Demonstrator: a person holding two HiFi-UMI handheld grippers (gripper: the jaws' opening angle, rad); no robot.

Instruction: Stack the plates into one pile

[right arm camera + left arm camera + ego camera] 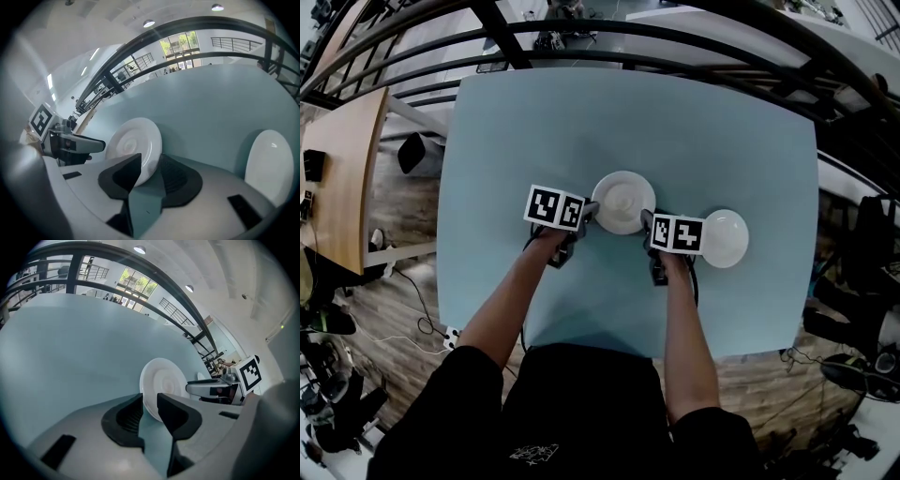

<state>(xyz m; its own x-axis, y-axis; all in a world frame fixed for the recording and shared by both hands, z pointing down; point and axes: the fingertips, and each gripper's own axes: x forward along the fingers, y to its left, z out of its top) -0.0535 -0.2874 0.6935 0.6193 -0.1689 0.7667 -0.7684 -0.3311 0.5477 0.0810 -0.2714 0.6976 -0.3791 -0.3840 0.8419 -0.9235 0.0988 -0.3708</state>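
A white plate (623,202) with ring marks lies in the middle of the light blue table (534,131). My left gripper (590,212) is at its left rim. In the left gripper view the rim of the plate (164,380) sits pinched between the dark jaws of the left gripper (149,407). My right gripper (647,221) is at the plate's right rim. In the right gripper view the plate (133,140) has its edge between the jaws of the right gripper (150,167), with a gap to the ribbed pad. A second white plate (724,237) lies just right of it.
The second plate (269,164) lies close beside my right gripper. A dark curved railing (609,42) runs behind the table's far edge. A wooden desk (342,178) stands to the left, and cables and gear lie on the wooden floor around the table.
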